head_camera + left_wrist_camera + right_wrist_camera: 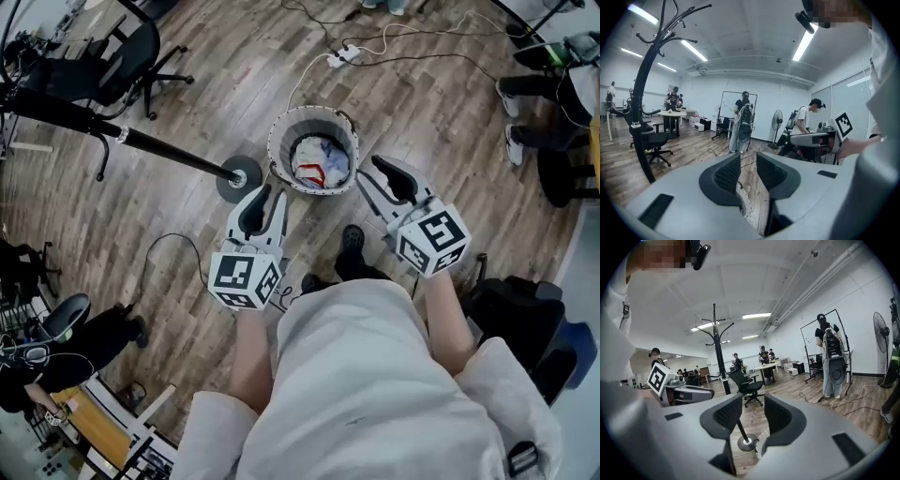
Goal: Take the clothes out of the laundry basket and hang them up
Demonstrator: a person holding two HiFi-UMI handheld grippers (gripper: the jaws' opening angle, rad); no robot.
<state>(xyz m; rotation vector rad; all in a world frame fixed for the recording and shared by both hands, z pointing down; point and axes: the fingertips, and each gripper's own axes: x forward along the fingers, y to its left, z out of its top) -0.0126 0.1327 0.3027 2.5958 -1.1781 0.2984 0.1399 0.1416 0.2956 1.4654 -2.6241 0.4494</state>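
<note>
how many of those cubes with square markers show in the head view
2. One marker cube sits at the back of the left tool. The other sits at the back of the right tool. None appears hidden.

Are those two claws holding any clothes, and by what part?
Nothing is held. The left gripper and right gripper are open and empty; the clothes lie in the basket.
</note>
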